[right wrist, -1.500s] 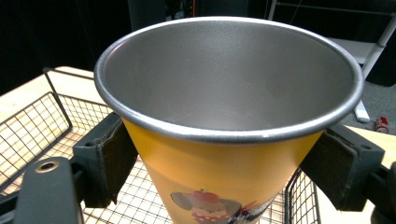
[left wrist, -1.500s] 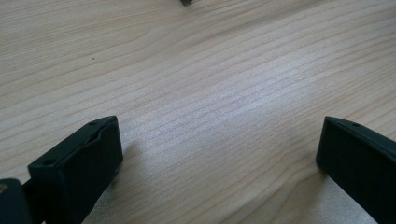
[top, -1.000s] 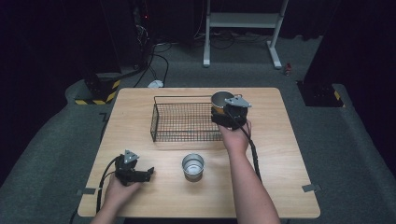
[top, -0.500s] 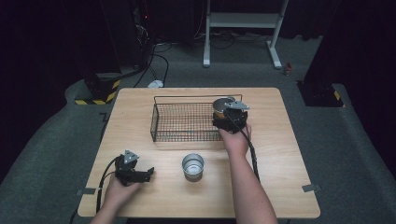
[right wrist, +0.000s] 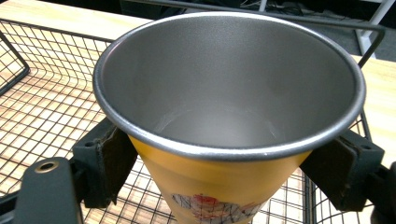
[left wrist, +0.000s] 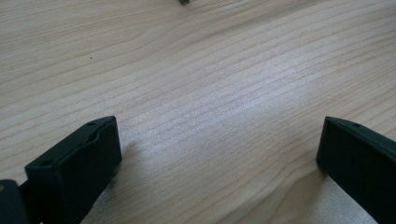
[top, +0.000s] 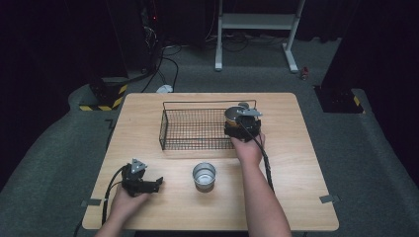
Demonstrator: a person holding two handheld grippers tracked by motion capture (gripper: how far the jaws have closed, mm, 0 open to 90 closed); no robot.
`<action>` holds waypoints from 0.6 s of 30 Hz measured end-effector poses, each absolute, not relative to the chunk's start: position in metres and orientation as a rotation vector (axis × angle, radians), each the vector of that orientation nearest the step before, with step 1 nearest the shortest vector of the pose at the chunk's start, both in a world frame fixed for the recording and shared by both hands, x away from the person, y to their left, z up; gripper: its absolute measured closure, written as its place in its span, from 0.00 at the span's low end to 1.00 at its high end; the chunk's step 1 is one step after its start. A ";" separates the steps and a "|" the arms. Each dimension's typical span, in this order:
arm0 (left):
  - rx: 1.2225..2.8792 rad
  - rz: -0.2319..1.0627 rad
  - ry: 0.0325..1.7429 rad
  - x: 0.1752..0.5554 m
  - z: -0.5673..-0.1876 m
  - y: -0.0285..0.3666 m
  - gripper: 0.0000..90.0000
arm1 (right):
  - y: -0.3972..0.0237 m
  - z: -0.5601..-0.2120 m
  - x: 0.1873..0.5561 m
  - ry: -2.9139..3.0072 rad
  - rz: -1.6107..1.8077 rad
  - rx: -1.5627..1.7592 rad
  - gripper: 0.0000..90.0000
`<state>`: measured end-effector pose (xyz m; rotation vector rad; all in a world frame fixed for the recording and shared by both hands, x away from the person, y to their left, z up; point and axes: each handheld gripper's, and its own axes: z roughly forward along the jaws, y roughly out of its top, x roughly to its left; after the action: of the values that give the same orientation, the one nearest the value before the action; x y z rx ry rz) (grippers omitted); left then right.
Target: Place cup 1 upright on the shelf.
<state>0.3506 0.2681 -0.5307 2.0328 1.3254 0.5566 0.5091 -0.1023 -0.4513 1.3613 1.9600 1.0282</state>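
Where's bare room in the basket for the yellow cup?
The wire basket floor is bare left of the yellow cup, which the right claw holds at its right end. On the table, the steel cup crowds the front middle.

1 silver cup [top: 204, 174] on wooden table [top: 296, 163]

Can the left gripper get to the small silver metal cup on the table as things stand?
Probably yes. The left gripper rests open on the wooden table, and only bare tabletop lies between it and the small silver metal cup to its right.
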 end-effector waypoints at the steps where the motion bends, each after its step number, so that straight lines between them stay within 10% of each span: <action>1: 2.033 0.557 1.325 0.351 -0.531 0.268 0.00 | -0.102 -0.452 0.510 1.960 1.025 1.367 0.18; 18: 2.034 0.556 1.320 0.350 -0.531 0.269 0.00 | -0.095 -0.460 0.512 1.983 0.999 1.371 0.18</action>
<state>0.3497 0.2685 -0.5308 2.0344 1.3197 0.5556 0.5121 -0.0945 -0.4597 1.3713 1.9832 0.9986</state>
